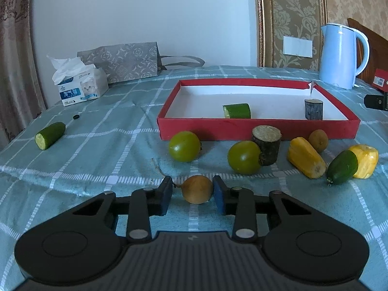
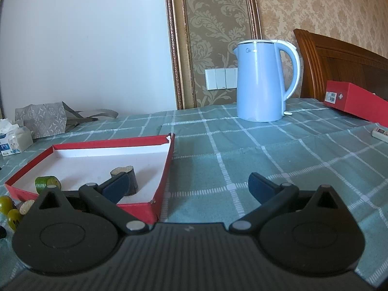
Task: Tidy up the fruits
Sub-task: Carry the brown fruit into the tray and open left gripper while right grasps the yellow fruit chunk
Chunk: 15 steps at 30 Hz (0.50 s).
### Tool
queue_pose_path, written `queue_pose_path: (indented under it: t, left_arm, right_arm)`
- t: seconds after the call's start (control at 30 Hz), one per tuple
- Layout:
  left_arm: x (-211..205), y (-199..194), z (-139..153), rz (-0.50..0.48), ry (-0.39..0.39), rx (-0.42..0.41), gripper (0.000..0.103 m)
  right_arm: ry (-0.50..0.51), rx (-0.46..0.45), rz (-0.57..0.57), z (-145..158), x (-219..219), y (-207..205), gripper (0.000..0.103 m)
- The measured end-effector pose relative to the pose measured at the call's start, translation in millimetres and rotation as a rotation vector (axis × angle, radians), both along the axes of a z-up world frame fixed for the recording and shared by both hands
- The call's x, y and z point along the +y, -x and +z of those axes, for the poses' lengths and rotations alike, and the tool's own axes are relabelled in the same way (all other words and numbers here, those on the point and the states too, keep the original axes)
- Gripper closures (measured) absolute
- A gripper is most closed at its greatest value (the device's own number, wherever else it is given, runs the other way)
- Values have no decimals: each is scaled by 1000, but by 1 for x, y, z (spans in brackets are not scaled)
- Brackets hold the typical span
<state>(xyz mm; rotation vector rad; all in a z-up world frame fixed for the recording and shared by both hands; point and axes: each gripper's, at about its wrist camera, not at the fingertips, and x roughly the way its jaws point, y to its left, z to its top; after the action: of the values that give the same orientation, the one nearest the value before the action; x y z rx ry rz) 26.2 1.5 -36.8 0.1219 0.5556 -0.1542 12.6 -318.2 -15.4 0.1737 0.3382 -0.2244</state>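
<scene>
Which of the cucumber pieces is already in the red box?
The short cucumber piece lying on the white floor of the red box. The other two lie on the tablecloth: one far left, one beside a yellow fruit.

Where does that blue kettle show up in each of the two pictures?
Left wrist view: the kettle stands at the upper right, behind the far right corner of the red tray.
Right wrist view: the kettle stands right of centre, beyond the tray, which lies at lower left.
Shared landmark: the tray's torn far corner, nearest the kettle in both views.
</scene>
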Motion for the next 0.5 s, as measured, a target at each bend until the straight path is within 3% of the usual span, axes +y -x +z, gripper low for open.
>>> queue_pose_path:
  t: [0.5]
  left_arm:
    - [-2,-1,1,7,-4,-11,71]
  right_arm:
    - [0,-6,-3,0,-1,2,0]
